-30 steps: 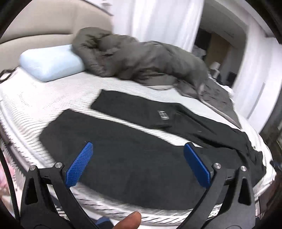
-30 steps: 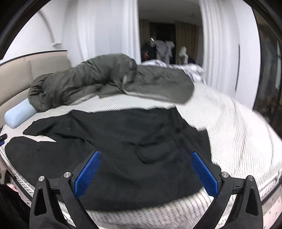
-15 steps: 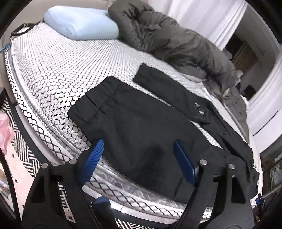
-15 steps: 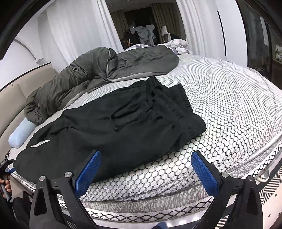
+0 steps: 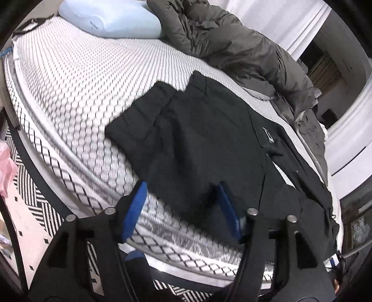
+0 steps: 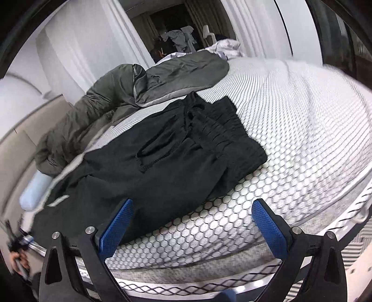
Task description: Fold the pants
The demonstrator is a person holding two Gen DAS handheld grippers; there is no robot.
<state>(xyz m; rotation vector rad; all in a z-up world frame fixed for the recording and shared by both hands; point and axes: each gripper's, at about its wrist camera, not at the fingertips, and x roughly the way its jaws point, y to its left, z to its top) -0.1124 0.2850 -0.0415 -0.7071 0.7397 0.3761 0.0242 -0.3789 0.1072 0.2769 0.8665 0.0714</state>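
Note:
Black pants (image 5: 197, 139) lie flat along the near edge of the bed. In the left wrist view the leg hems (image 5: 144, 111) point toward the pillow. My left gripper (image 5: 181, 209) is low at the mattress edge with its jaws closing. The near edge of one leg lies between them, and I see no pad pressing it. In the right wrist view the pants (image 6: 162, 167) show their gathered waistband (image 6: 223, 130) and drawcord. My right gripper (image 6: 193, 228) stands wide open over the mattress edge, its left pad (image 6: 116, 227) beside the pants' near edge, with nothing gripped.
A grey duvet (image 5: 232, 46) is heaped along the far side of the white honeycomb mattress (image 5: 69, 76). A light blue pillow (image 5: 109, 21) lies at the head end. Black-and-white patterned floor (image 5: 25, 183) runs below the bed edge. White curtains (image 6: 81, 46) hang behind.
Both grippers have come down and in toward the bed's near edge. The left jaws have narrowed around the pants' edge. The right jaws stay wide.

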